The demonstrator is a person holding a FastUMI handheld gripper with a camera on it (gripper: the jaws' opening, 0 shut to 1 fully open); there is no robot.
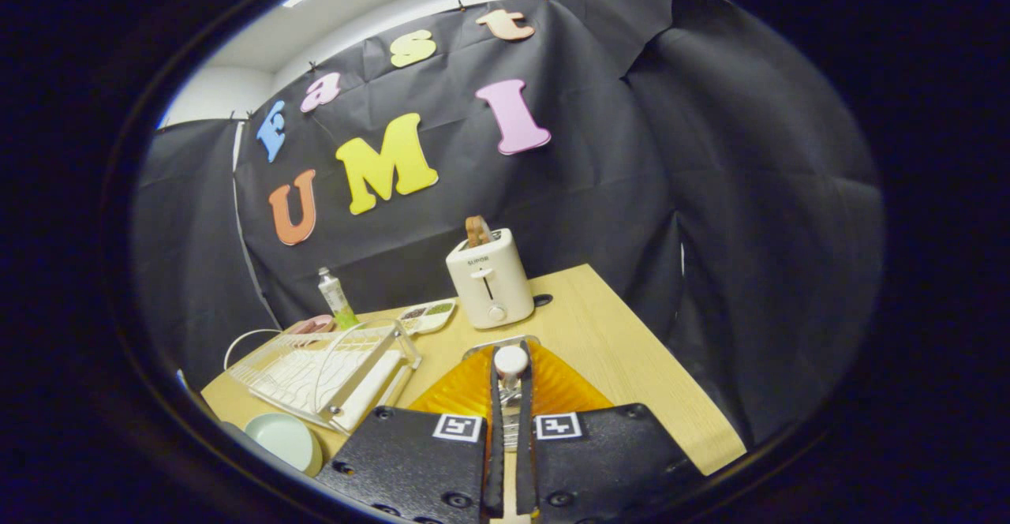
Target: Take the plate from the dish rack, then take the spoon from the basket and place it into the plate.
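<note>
gripper-mounted fisheye, close above table, facing booth wall

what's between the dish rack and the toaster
In the gripper view, a divided white tray holding small dark and green bits lies on the wooden table between the dish rack and the toaster. The gripper pinches a white-tipped handle.

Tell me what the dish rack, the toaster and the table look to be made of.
Dish rack: white coated wire, judging by thin bars. Toaster: cream shell, smooth, probably plastic or painted metal. Table: pale wood-grain top, maybe laminate. The gripper fingers are shut on a white-tipped handle.
</note>
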